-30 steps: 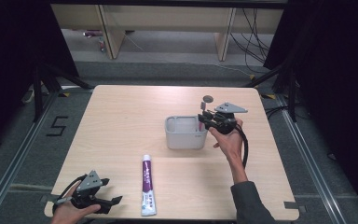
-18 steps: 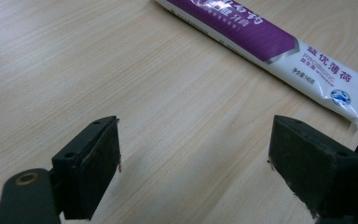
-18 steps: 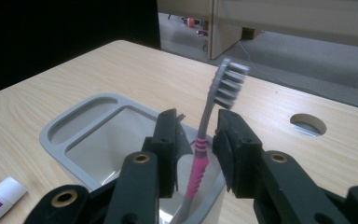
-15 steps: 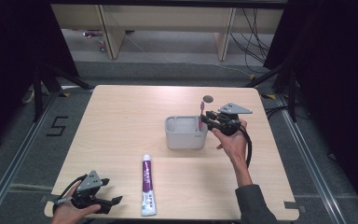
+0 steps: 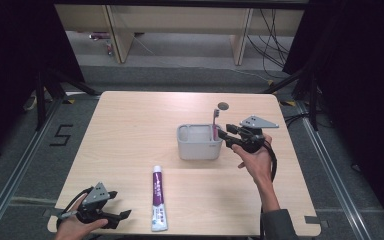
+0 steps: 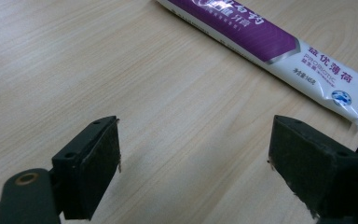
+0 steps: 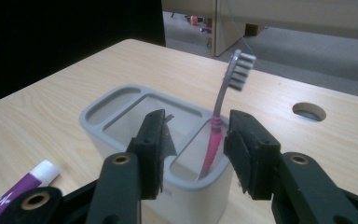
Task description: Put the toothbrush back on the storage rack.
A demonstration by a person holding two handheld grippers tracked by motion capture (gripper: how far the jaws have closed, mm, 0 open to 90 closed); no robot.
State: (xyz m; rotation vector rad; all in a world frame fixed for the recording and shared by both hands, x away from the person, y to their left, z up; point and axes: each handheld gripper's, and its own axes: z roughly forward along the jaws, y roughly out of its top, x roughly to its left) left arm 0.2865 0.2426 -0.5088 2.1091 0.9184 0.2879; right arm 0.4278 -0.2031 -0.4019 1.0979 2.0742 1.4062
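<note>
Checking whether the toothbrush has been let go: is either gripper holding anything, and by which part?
Nothing is held. The right gripper has just been opening, clear of the toothbrush in the holder; the left gripper is open.

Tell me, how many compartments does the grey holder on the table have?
3. In the grey holder, one narrow compartment lies at the far end, a large one in the middle, and the nearest contains the pink toothbrush.
</note>
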